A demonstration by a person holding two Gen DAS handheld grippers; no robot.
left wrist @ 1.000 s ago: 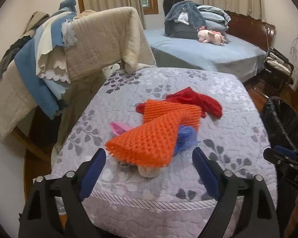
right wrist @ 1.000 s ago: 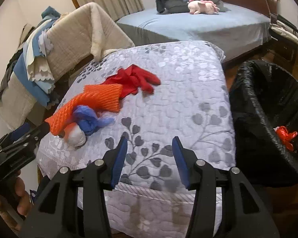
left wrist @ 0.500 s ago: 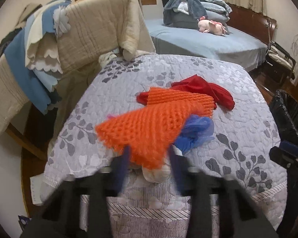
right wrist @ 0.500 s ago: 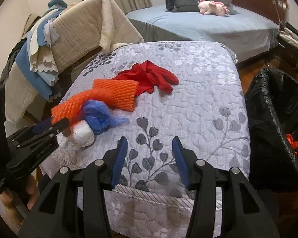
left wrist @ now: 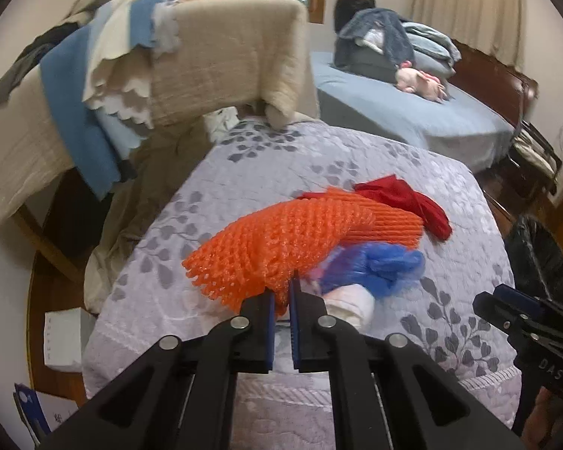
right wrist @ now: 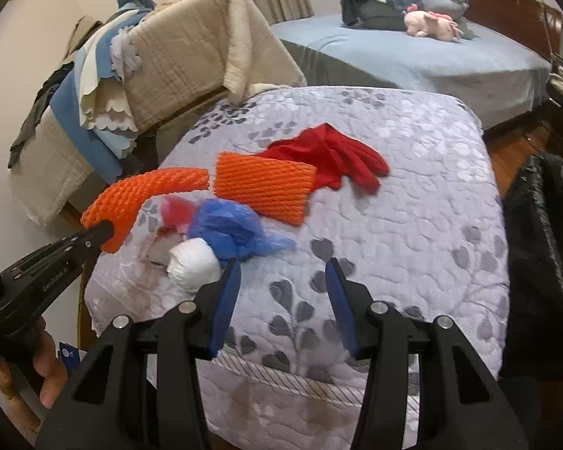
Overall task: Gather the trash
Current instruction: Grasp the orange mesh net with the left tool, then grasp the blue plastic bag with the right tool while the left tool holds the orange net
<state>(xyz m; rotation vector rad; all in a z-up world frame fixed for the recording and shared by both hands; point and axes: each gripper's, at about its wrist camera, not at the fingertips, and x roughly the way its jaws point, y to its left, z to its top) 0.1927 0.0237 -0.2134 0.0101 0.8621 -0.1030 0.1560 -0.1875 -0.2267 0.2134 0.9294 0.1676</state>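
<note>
Left wrist view: the left gripper (left wrist: pixel 281 302) is being shown with its blue-padded jaws almost fully closed, pinching the near edge of an orange foam fruit net (left wrist: pixel 277 251). The net is being lifted off the grey leaf-patterned quilt (left wrist: pixel 356 172), near the quilt's front left corner. Judged from its open mesh, the net is very light, soft and springy, so it is likely to crush flat in the jaws and sag; an edge pinch like this one seems enough.

Beside the net, on the quilt, a crumpled blue plastic bag (right wrist: pixel 232 228), a white paper wad (right wrist: pixel 193 264) and a pink scrap (right wrist: pixel 178 212) are being left uncovered. A second orange net (right wrist: pixel 264 185) and a red cloth (right wrist: pixel 330 157) are lying further back on the quilt.

Right wrist view: the right gripper (right wrist: pixel 283 300) is being held wide open with nothing in it, above the quilt's front edge, just beside the white wad. A black-lined trash bin (right wrist: pixel 540 255) is standing off the quilt's right side.
</note>
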